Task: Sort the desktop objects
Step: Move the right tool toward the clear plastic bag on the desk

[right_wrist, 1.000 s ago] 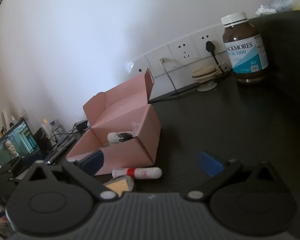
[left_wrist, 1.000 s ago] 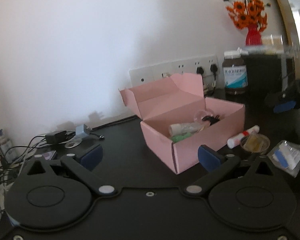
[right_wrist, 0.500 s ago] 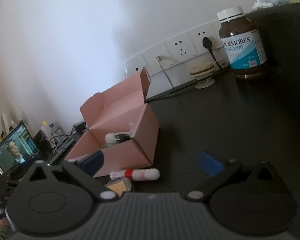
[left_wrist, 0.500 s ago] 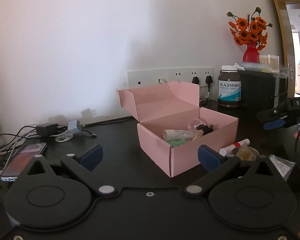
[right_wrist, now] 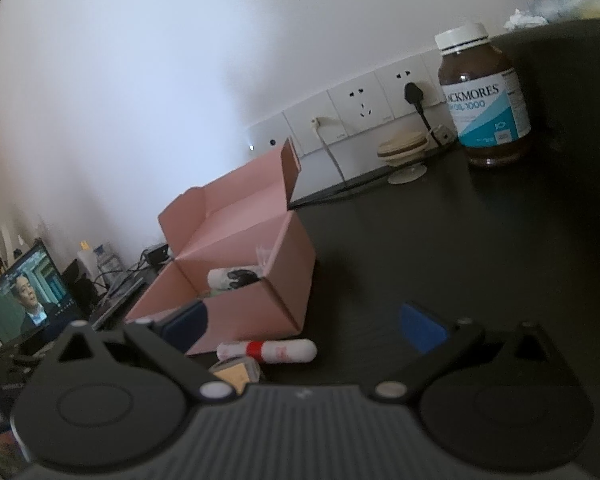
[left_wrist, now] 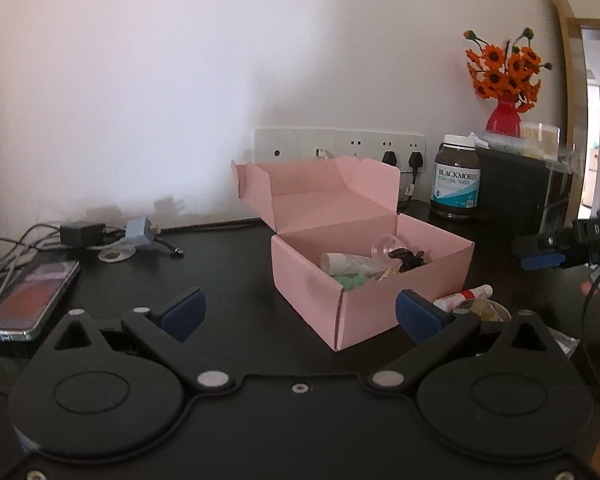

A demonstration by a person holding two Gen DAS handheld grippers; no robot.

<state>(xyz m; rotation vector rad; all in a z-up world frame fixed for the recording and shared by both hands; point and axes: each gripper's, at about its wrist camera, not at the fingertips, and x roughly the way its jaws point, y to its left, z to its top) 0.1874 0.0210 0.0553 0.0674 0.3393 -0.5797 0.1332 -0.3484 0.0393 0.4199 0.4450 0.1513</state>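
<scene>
The pink box (left_wrist: pixel 374 276) already holds some items; the white tube (right_wrist: pixel 266 351) waits outside; we keep both grippers, left (left_wrist: pixel 300 312) and right (right_wrist: pixel 304 324), wide open and empty.

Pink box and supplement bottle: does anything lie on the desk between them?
The right wrist view shows bare dark desk between the pink box and the supplement bottle.

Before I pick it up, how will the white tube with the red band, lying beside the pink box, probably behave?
The white tube is a smooth cylinder lying on its side on the dark desk, so a push from the side will probably make it roll. It looks small and probably light. Its surface seems glossy, so it may slip between the right gripper pads unless they close squarely.
</scene>
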